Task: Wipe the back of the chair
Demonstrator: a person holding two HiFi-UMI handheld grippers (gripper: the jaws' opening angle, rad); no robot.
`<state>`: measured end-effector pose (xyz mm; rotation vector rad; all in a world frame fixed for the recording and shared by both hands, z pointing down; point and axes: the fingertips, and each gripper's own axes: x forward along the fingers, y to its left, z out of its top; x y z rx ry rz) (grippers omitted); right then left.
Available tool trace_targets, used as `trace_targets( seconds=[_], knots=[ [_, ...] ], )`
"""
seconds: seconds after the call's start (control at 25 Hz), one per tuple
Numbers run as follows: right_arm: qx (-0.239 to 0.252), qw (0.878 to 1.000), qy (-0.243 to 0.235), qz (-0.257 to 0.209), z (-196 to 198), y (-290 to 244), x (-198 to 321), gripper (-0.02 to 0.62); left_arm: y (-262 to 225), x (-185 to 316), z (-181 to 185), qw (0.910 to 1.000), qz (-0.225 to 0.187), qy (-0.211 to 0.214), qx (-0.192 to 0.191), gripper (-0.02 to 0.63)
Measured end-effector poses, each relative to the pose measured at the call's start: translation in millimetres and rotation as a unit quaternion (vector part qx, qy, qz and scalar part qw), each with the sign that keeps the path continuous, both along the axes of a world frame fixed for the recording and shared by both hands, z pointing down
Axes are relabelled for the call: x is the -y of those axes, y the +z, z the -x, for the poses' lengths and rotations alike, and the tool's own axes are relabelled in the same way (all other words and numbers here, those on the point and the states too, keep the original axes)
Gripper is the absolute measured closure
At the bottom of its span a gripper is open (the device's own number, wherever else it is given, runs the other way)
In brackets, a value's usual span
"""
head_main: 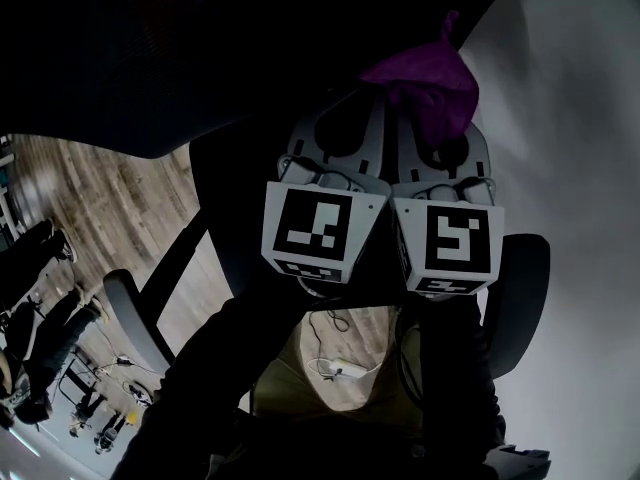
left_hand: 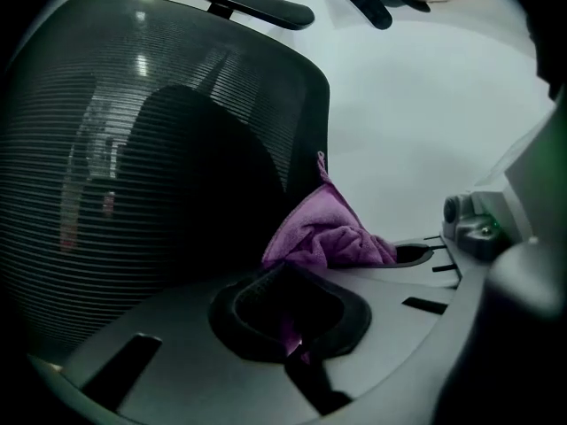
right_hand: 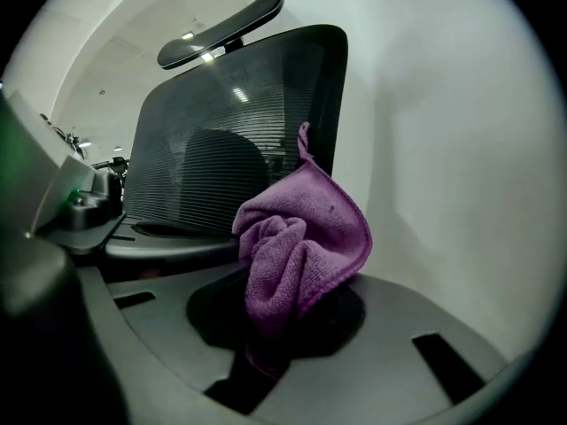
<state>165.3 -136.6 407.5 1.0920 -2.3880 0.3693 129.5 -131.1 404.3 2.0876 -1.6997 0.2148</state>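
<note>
Well off to the left of both sets of fingers, in the head view, a wooden floor point(head_main: 110, 208) is showing beneath the chair. A few people point(head_main: 40, 308) in dark clothes are standing on it, and the chair's left armrest point(head_main: 132, 318) is jutting out between them and the grippers. The left gripper point(left_hand: 295, 330) is clenching its fingers, and a thin streak of the purple cloth point(right_hand: 306, 228) is showing in the seam between them. The chair back point(left_hand: 133, 175), a dark ribbed mesh, is rising just beyond and to the left of those fingers and filling most of the left gripper view. The curved headrest point(left_hand: 239, 3) is sitting above it. The right gripper point(right_hand: 275, 326) is lying side by side with the left one, with their marker cubes point(head_main: 322, 230) almost touching. Its fingers are clamping the cloth, which is bunching up out of them in a crumpled wad. The cloth's upper corner is reaching the right-hand edge of the mesh, but I cannot tell whether it is pressing on it. Behind the fingers, towards the person, a white cable point(head_main: 340, 368) is lying on the floor. To the right of the fingers a plain white wall point(right_hand: 443, 149) is filling the background, and the right armrest point(head_main: 520, 303) is standing out against it.
</note>
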Motion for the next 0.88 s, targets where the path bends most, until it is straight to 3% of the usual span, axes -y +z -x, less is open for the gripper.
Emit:
trace_targets(
  seconds=[0.36,0.88],
  knots=[
    [-0.011,0.999,0.026,-0.025,-22.1,-2.8,9.9,0.532,-0.4,12.8,-26.6,0.9989,-0.014,0.043,-0.013,0.606],
    [-0.012,0.999,0.01,-0.049,-17.7,7.4,6.9,0.534,-4.7,12.2,-26.4,0.9978,-0.051,0.042,-0.001,0.606]
  ],
)
